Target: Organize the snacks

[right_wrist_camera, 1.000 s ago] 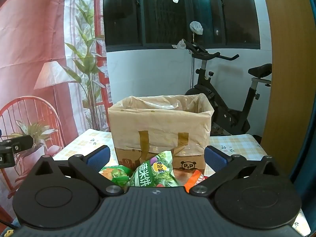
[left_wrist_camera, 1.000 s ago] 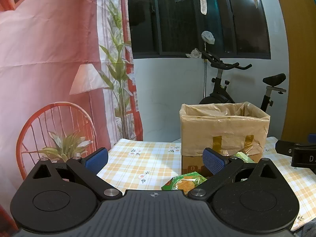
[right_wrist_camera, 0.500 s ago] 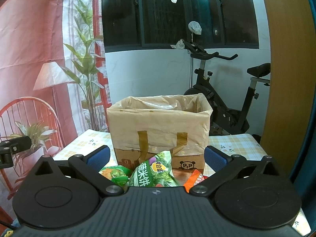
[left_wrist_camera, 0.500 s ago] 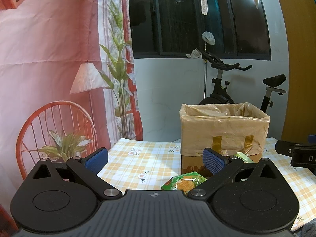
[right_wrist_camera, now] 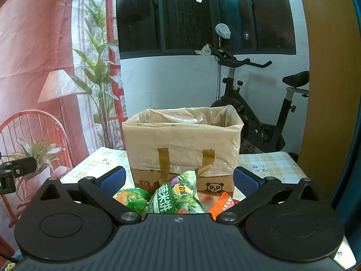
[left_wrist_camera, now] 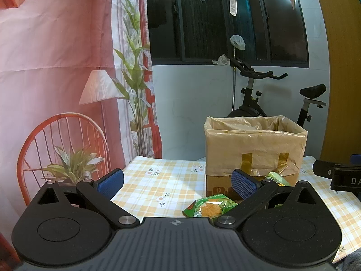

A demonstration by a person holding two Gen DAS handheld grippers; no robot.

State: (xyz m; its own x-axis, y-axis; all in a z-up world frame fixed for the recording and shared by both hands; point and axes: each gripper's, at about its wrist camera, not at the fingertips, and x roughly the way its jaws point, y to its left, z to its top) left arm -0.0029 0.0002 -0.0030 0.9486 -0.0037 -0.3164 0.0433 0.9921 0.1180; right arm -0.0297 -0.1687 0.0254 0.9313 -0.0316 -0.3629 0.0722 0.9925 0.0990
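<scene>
A cardboard box lined with a tan plastic bag [left_wrist_camera: 255,149] [right_wrist_camera: 182,146] stands on the checked tablecloth [left_wrist_camera: 158,180]. Snack packets lie in front of it: a green packet [left_wrist_camera: 209,207] [right_wrist_camera: 133,199], a green rice-cracker bag [right_wrist_camera: 173,198] and an orange packet [right_wrist_camera: 223,204]. Another green packet [left_wrist_camera: 276,178] lies by the box base. My left gripper [left_wrist_camera: 178,183] is open and empty, above the table left of the box. My right gripper [right_wrist_camera: 179,180] is open and empty, above the packets and facing the box.
An exercise bike [right_wrist_camera: 250,113] stands behind the table. A wooden panel [right_wrist_camera: 327,90] is at the right. A printed backdrop [left_wrist_camera: 56,79] hangs at the left. The right gripper's body [left_wrist_camera: 338,178] shows at the left wrist view's right edge.
</scene>
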